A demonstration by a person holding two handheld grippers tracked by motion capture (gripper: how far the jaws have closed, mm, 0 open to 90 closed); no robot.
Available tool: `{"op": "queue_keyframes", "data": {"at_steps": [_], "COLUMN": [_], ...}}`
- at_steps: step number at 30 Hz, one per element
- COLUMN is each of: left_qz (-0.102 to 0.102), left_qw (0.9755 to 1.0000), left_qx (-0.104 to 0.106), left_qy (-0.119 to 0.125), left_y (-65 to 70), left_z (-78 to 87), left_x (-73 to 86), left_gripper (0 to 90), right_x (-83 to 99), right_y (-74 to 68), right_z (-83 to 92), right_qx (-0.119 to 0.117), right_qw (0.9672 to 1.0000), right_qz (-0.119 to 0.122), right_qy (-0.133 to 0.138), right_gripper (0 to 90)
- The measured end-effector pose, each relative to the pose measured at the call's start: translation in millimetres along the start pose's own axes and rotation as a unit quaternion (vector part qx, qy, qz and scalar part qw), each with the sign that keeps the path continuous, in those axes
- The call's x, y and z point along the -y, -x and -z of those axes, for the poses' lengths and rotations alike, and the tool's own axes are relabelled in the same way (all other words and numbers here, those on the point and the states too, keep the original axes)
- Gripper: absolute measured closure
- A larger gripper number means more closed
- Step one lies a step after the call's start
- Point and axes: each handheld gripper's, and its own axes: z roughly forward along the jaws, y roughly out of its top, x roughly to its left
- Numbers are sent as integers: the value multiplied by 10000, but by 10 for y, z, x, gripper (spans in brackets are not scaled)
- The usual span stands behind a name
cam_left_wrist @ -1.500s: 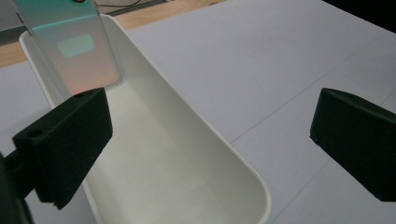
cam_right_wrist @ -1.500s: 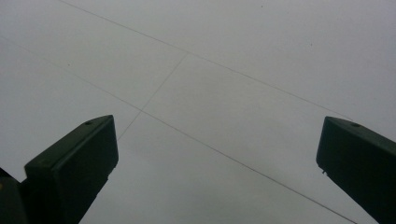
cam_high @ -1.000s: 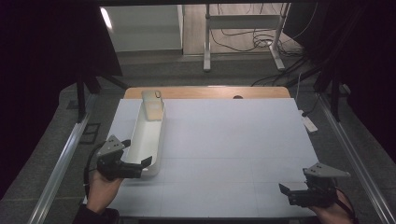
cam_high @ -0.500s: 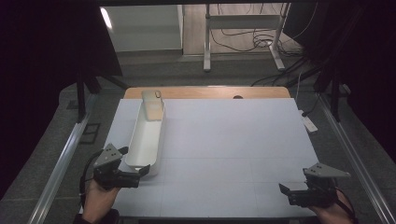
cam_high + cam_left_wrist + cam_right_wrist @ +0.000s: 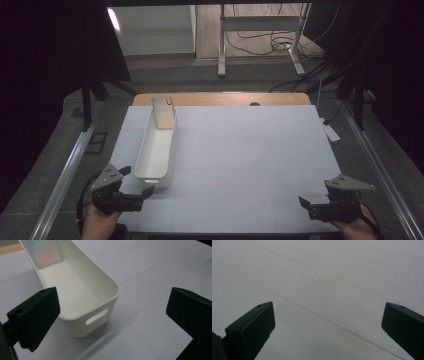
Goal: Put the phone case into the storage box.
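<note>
Open room: the white surface (image 5: 240, 160) lies bare across its middle and right, from the far wooden edge (image 5: 220, 98) to the near edge.
Obstacle: a long white bin (image 5: 156, 150) stands along the left side, running near to far.
Bin inside: a flat phone-like slab (image 5: 163, 112) leans in its far end; the near part of the trough is free.
Left claw (image 5: 145, 196): jaws wide apart, just beside the bin's near end wall, with bare surface to its right.
Right claw (image 5: 306, 206): jaws wide apart over bare surface at the near right corner, well apart from the bin.
Left margin: a narrow bare strip between bin and surface edge.
</note>
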Motion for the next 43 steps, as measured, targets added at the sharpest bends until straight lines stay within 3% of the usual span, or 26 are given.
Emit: {"op": "queue_keyframes", "data": {"at_steps": [14,23,37,43], "left_qz": [169,197,268,320], "left_qw": [9997,9987,9964,9963], "left_qx": [-120,-337,-541,-542], "left_qy": [-125,-314,-592,-583], "left_y": [-14,-2,-7,-12], "left_z": [133,202,169,163], "left_x": [176,282,316,311], "left_gripper": [0,0,7,11], "right_x": [-2,-4,-7,-8], "right_y": [-4,-5,-7,-12], "right_z": [-7,-12,-23,-30], "right_qx": [27,33,30,48], "right_qw": [10000,10000,9999,9999], "right_qz": [-7,-5,11,48], "right_qy": [-39,-60,-104,-151], "right_gripper": [0,0,0,0]}}
